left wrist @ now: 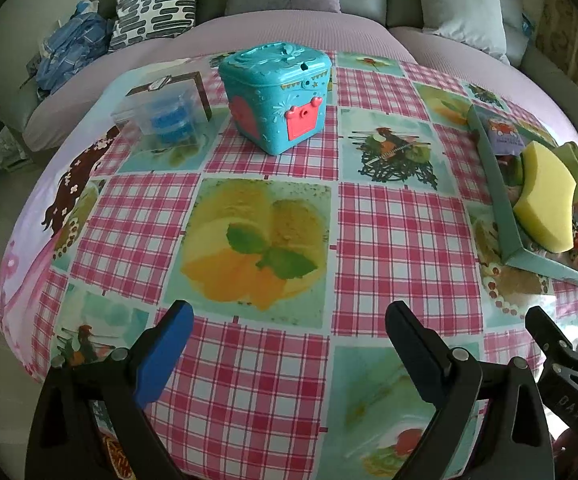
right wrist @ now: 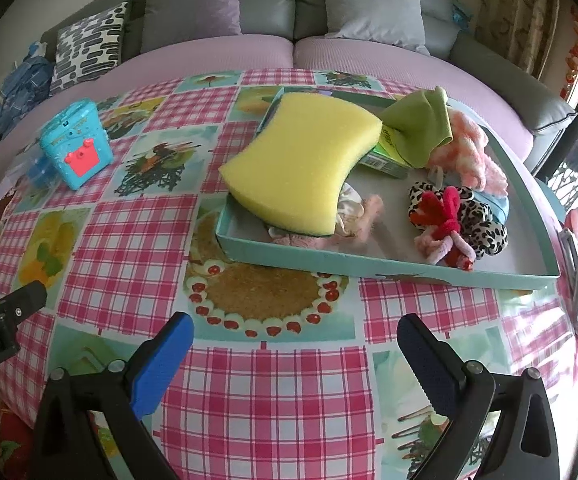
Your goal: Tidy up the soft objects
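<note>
Scrunchies (right wrist: 455, 222) visible in right view only.

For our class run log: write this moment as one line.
left gripper: open, empty | right gripper: open, empty | yellow sponge: in teal tray | teal box: on table

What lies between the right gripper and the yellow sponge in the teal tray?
Only bare checked tablecloth and the tray's near wall separate the open right gripper from the yellow sponge, per the right wrist view.
</note>
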`<state>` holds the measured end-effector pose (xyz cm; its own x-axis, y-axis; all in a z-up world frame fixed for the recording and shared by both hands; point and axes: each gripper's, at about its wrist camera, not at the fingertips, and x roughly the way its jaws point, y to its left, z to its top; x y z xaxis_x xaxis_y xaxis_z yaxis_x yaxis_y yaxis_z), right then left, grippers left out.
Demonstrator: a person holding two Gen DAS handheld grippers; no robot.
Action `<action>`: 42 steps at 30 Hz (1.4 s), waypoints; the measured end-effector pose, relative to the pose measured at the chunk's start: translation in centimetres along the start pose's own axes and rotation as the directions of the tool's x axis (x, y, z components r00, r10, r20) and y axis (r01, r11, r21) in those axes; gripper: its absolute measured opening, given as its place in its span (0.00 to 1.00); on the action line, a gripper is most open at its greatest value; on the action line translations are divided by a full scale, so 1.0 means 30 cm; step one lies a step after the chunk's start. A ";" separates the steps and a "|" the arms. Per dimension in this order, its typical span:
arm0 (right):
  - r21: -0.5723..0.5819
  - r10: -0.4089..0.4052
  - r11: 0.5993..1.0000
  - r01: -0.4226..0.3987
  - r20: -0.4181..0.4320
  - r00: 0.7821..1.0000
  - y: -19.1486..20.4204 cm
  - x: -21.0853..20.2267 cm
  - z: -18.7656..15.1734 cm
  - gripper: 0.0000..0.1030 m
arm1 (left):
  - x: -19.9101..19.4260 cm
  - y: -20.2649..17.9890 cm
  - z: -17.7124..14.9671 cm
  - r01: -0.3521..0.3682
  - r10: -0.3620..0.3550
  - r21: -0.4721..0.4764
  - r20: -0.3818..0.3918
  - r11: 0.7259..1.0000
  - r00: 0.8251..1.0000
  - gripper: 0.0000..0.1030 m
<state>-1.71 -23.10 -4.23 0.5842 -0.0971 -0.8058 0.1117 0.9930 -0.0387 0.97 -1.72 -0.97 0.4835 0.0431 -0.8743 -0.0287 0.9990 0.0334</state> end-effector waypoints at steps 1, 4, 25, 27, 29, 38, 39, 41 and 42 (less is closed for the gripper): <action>0.001 0.000 1.000 0.000 0.001 1.000 -0.001 0.000 0.000 1.00 | 0.000 -0.001 0.000 -0.002 0.002 0.000 0.000 1.000 1.000 0.94; 0.001 -0.004 1.000 0.004 -0.001 1.000 -0.004 0.001 0.000 1.00 | -0.002 0.000 0.000 -0.006 0.006 0.000 0.001 1.000 1.000 0.94; 0.007 -0.025 1.000 0.025 0.000 1.000 -0.005 0.001 -0.002 1.00 | -0.008 -0.010 -0.004 -0.034 0.034 0.015 0.011 0.999 0.999 0.94; 0.011 -0.026 1.000 0.026 0.001 1.000 -0.007 0.000 -0.002 1.00 | -0.007 -0.011 -0.004 -0.035 0.035 0.018 0.011 0.999 0.999 0.94; 0.011 -0.027 1.000 0.027 0.002 1.000 -0.008 0.000 -0.002 1.00 | -0.005 -0.011 -0.004 -0.034 0.034 0.021 0.008 0.999 0.999 0.94; 0.002 -0.032 0.999 0.032 0.003 0.999 -0.004 0.000 -0.002 1.00 | -0.002 -0.012 -0.006 -0.037 0.037 0.022 0.004 0.999 0.999 0.94; 0.002 -0.033 0.999 0.032 0.003 0.999 -0.003 0.000 -0.002 1.00 | -0.002 -0.012 -0.006 -0.038 0.038 0.023 0.005 0.999 0.999 0.94; 0.001 -0.032 0.999 0.032 0.004 0.999 -0.003 0.000 -0.002 1.00 | -0.006 -0.015 -0.007 -0.040 0.040 0.024 0.011 0.999 0.999 0.94; 0.001 -0.033 0.999 0.033 0.004 0.999 -0.003 -0.001 -0.002 1.00 | -0.010 -0.016 -0.008 -0.043 0.043 0.025 0.018 0.999 0.999 0.94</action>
<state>-1.78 -23.18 -4.24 0.5835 -0.1297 -0.8017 0.1311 0.9893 -0.0646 0.64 -2.20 -0.85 0.4972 0.0858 -0.8634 -0.0278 0.9962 0.0830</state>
